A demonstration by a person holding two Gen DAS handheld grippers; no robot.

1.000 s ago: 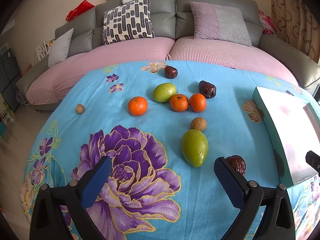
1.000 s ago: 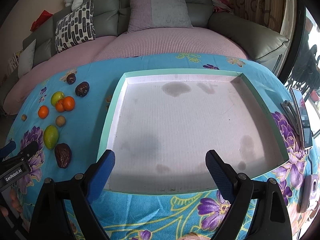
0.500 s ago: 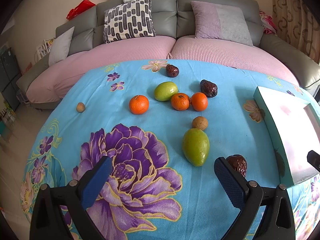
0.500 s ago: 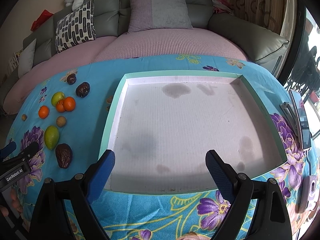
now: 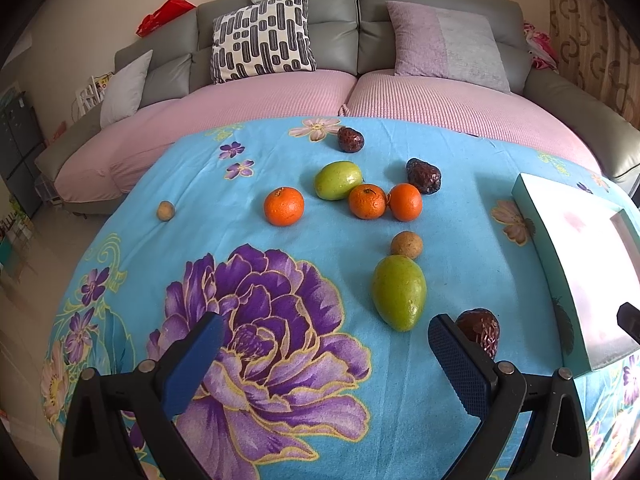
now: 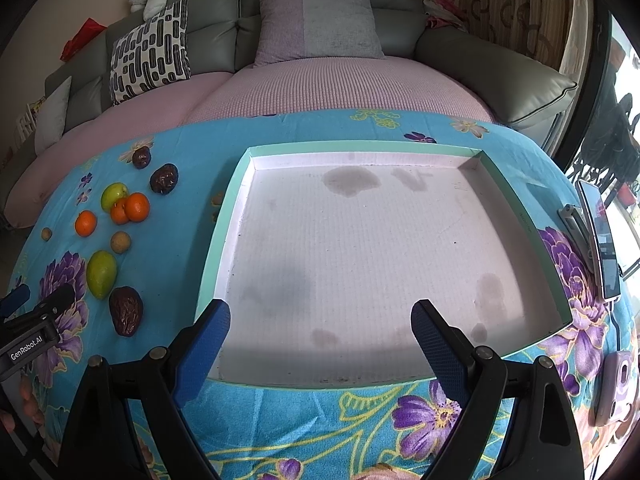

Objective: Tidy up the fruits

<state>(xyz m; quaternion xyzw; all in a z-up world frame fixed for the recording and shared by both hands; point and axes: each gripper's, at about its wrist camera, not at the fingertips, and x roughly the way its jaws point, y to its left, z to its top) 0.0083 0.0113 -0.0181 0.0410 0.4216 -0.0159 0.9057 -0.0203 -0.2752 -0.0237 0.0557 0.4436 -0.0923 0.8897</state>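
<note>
- Left wrist view: the left gripper (image 5: 322, 342) hovers wide open and empty over the blue floral cloth (image 5: 208, 200) on the bench, barely shifted from a second ago; the fruits sit a touch lower in view, so it is creeping forward, no pick begun.
- Just beside its right finger lies a wrinkled dark-brown date (image 5: 480, 330); ahead right is a large green mango-shaped fruit (image 5: 399, 298), with a small tan round fruit (image 5: 406, 245) touching its far end.
- Farther ahead sit three oranges (image 5: 367, 201) and a green apple-like fruit (image 5: 338, 180).
- The right gripper (image 6: 320, 338), equally wide open and empty, has held over the near edge of the shallow mint-rimmed white tray (image 6: 224, 232), which holds no fruit.
- Sorting therefore looks unstarted; the date seems the nearest candidate.
</note>
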